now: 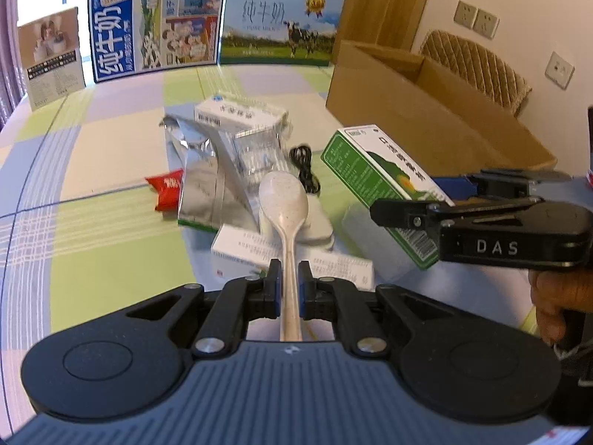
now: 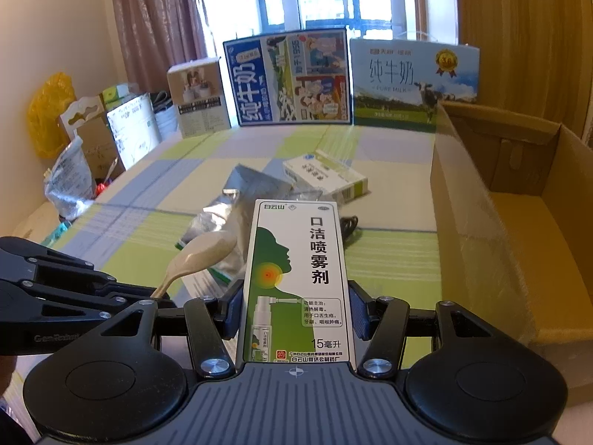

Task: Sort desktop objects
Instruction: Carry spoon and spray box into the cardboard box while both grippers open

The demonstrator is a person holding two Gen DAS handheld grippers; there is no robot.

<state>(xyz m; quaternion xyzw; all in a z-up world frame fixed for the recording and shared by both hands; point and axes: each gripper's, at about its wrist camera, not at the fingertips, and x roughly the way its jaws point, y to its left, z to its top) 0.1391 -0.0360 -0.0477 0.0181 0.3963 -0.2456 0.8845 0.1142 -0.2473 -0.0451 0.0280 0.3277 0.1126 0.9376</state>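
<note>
We've got the brown cardboard box (image 2: 493,230) sitting open on the right; its inside looks bare. Our left gripper (image 1: 288,289) pinches a smooth speckled spoon (image 1: 284,207) by the handle, and our right gripper (image 2: 296,309) clamps the glossy green-and-white throat spray carton (image 2: 296,278), both above the checked tablecloth (image 1: 111,237).

left gripper (image 1: 288,278) jaws clamped; right gripper (image 2: 295,309) jaws clamped

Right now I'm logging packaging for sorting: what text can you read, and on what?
"口洁喷雾剂", "白云山", "15毫升": green box in the right tool.
"纯牛奶", "PURE MILK": cow carton.
"纯牛奶": blue carton.
"DAS": right tool's side, seen from the left wrist.
Too small or blurred: white boxes, fine print elsewhere.
</note>
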